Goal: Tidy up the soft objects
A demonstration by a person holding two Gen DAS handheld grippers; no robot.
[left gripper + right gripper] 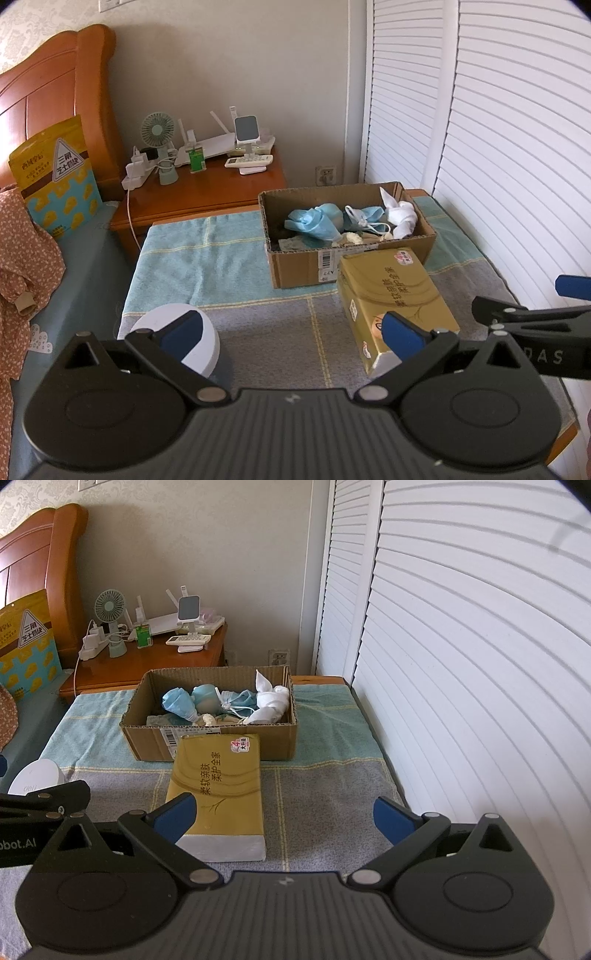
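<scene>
An open cardboard box [424, 240] [280, 738] stands on the towel-covered table and holds several soft things: blue face masks [314, 221] [181, 701] and a knotted white cloth [400, 216] [271, 701]. A gold tissue pack [391, 295] [221, 775] lies in front of the box. My left gripper [291, 334] is open above the towel, between a white round device [184, 332] and the tissue pack. My right gripper [284, 818] is open too, its left finger over the pack's near corner. Neither holds anything.
The towel [221, 258] [332, 775] covers a small table beside white louvred doors [461, 664]. A wooden nightstand [207, 192] with a fan, router and remote stands behind. A bed with a snack bag [55, 173] and a dotted garment [22, 258] lies left.
</scene>
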